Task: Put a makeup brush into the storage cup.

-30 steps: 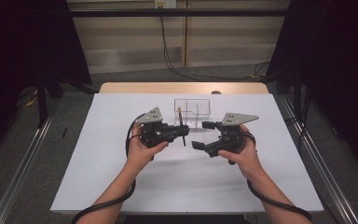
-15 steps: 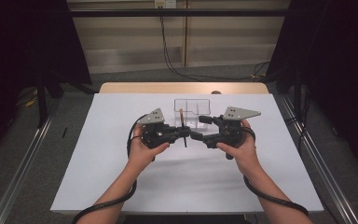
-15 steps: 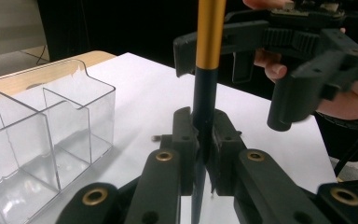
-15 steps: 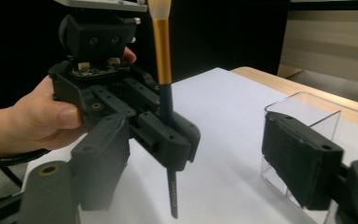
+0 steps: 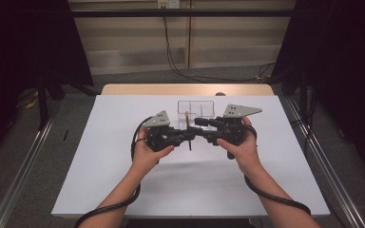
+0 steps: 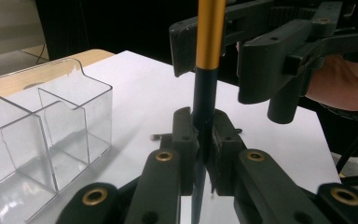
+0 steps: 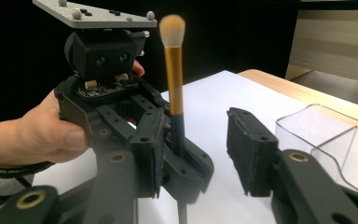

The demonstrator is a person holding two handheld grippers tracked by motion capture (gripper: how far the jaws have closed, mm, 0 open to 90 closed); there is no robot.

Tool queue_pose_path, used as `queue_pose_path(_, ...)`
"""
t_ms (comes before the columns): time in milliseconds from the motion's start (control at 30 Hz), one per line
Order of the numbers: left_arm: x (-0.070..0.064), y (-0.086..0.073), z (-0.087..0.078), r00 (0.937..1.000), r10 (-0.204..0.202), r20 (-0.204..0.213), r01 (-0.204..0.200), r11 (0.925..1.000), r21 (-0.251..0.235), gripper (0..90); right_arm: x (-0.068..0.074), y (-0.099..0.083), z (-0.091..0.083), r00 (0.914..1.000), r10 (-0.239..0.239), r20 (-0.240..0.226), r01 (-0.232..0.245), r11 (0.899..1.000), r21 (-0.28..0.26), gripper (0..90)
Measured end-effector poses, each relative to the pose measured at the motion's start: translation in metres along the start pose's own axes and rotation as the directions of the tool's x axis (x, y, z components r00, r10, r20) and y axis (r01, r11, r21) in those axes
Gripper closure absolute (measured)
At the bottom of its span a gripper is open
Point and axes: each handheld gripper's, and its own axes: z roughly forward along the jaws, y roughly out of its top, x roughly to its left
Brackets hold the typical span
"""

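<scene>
- The left gripper has its jaws closed tight on the black lower handle of a makeup brush, with no gap showing on either side of the handle.
- The right gripper stands wide open, one jaw on each side of the brush; the near jaw sits just beside the handle, the far jaw well apart from it, and I cannot tell whether the near jaw touches.
- In the high view the left gripper and right gripper meet tip to tip over the middle of the white worktop, with the brush between them.
- The brush stands upright: its long axis runs vertically, the pale bristle head at the top, the gold ferrule below it, then the black handle pointing down toward the worktop.
- A clear divided organiser box sits on the worktop just behind the grippers, apart from the brush.
</scene>
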Motion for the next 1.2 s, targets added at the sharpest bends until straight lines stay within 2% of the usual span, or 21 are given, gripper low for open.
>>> queue_pose_path(500,-0.002,0.0,0.001,0.9999,0.014,-0.007,-0.014,0.9998,0.013,82.9,0.003,0.005,0.011,0.9998,0.002,-0.022,-0.002,1.0,0.018,77.8)
queue_pose_path(567,-0.001,0.0,0.001,0.9999,0.012,-0.006,-0.012,0.9998,0.013,82.8,0.004,0.005,0.011,0.9995,0.001,-0.03,0.0,1.0,0.017,83.0)
queue_pose_path(867,-0.001,0.0,0.0,0.9999,0.009,-0.004,-0.009,0.9999,0.006,82.1,0.004,0.005,0.011,0.9996,-0.006,-0.028,0.006,1.0,0.013,84.2)
queue_pose_path(1033,0.0,-0.001,-0.001,1.0,0.004,-0.003,-0.004,1.0,0.004,80.7,0.002,0.004,0.009,0.9998,0.002,-0.021,-0.002,1.0,-0.013,84.3)
queue_pose_path(1200,0.001,0.0,-0.002,1.0,-0.006,-0.001,0.006,1.0,0.001,75.3,0.001,0.005,0.008,0.9997,0.011,-0.023,-0.012,1.0,-0.025,84.3)
